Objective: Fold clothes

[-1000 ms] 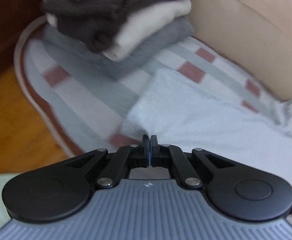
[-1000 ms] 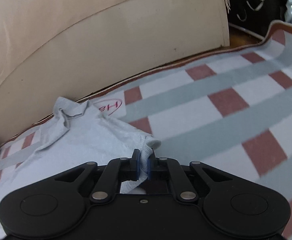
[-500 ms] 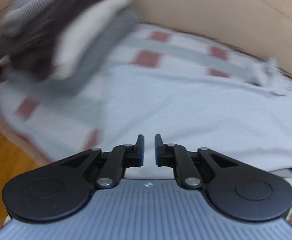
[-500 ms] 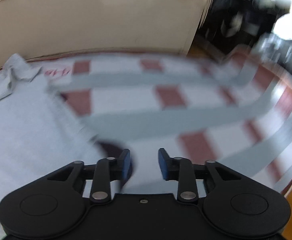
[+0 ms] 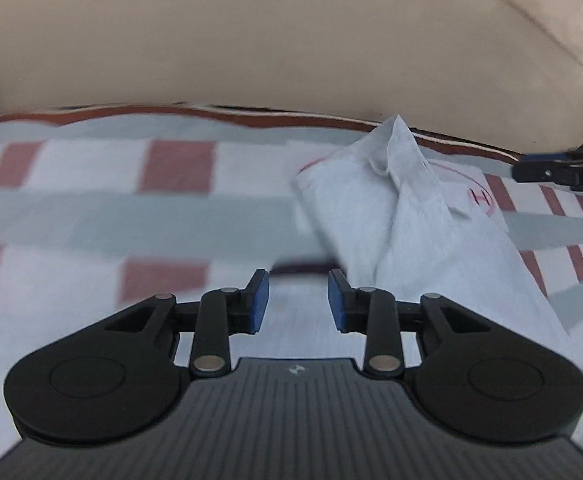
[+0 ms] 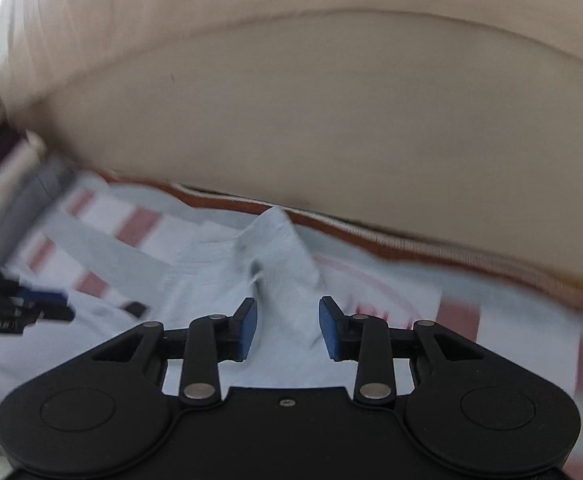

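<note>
**Pale blue garment lies on the checked blanket, both grippers apart and empty**

At nine o'clock in the right wrist view, a blurred stack of folded clothes (image 6: 15, 200) in grey, cream and dark tones sits at the edge of the flat woven blanket (image 5: 91, 208), which is white with grey-blue bands, brick-red squares and a rust-brown border. Behind it, at twelve o'clock, rises a smooth beige cushioned backrest (image 5: 271, 40).

The left gripper (image 5: 297, 300), black with ribbed grey housing and blue pads, has just been opening; its jaws stand moderately apart with nothing between them, above the cloth.

The pale blue soft-knit garment (image 5: 403, 232) lies on the blanket at one to three o'clock of the left gripper, partly folded, with a rumpled peak near the blanket's border. A thin red oval printed mark (image 5: 479, 196) shows beside it.

The right gripper (image 6: 287, 326), matt black with blue pads, is parted to a similar gap, empty, over the garment's creased middle.
</note>
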The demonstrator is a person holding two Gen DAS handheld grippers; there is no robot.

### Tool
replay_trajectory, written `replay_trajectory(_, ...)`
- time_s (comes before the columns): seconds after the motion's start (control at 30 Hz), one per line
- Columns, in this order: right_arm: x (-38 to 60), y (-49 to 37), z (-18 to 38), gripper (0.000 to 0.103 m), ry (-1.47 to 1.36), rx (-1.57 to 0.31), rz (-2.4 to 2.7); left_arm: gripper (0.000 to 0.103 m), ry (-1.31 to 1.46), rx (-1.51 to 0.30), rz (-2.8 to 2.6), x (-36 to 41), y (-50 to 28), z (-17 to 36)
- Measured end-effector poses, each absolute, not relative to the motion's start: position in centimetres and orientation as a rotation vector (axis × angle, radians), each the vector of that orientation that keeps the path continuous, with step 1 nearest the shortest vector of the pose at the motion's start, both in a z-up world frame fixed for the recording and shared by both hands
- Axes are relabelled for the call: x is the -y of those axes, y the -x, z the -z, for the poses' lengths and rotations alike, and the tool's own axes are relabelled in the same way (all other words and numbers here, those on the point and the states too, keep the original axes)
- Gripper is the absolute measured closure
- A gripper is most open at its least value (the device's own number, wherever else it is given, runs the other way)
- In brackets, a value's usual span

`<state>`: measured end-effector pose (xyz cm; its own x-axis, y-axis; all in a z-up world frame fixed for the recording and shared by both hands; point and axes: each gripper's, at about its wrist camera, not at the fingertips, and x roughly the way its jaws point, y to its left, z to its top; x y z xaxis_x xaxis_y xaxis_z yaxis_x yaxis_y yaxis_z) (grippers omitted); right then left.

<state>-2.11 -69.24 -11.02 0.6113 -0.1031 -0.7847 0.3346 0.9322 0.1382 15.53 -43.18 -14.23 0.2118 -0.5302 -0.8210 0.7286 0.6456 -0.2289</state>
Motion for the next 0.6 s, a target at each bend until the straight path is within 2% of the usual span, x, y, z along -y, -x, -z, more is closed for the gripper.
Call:
replay_trajectory(0.23,69.9,-3.6,16.2,0.064,-0.252,-0.952,0.175,0.071,-0.240,-1.087,0.935,48.2,-19.8,17.9)
replay_trajectory(0.3,69.6,-5.0,17.6,0.062,-0.219,-0.977,0.199,0.067,-0.231,-1.066,0.972,48.7,-20.1,18.0)
replay_trajectory(0.33,69.6,-5.5,18.1,0.056,-0.199,-0.976,0.230,0.062,-0.226,-1.063,0.983,49.0,-20.3,18.1)
replay_trajectory(0.37,69.6,-6.1,18.6,0.046,-0.180,-0.975,0.261,0.061,-0.222,-1.058,0.994,49.3,-20.5,18.2)
replay_trajectory(0.43,69.7,-6.7,19.2,0.045,-0.171,-0.949,0.308,0.059,-0.218,-1.041,1.011,49.9,-20.3,18.3)
replay_trajectory(0.5,69.9,-6.6,19.1,0.098,-0.236,-0.921,0.235,0.056,-0.227,-1.015,1.021,50.5,-19.9,18.3)
replay_trajectory(0.53,69.8,-6.7,19.0,0.103,-0.235,-0.945,0.212,0.058,-0.245,-0.995,1.025,50.9,-19.6,18.3)
replay_trajectory(0.57,69.4,-6.4,18.5,0.103,-0.193,-0.939,0.218,0.065,-0.286,-0.966,1.028,51.1,-19.1,18.4)
replay_trajectory(0.6,69.2,-6.1,17.8,0.103,-0.148,-0.920,0.222,0.099,-0.328,-0.937,1.031,51.4,-18.7,18.4)
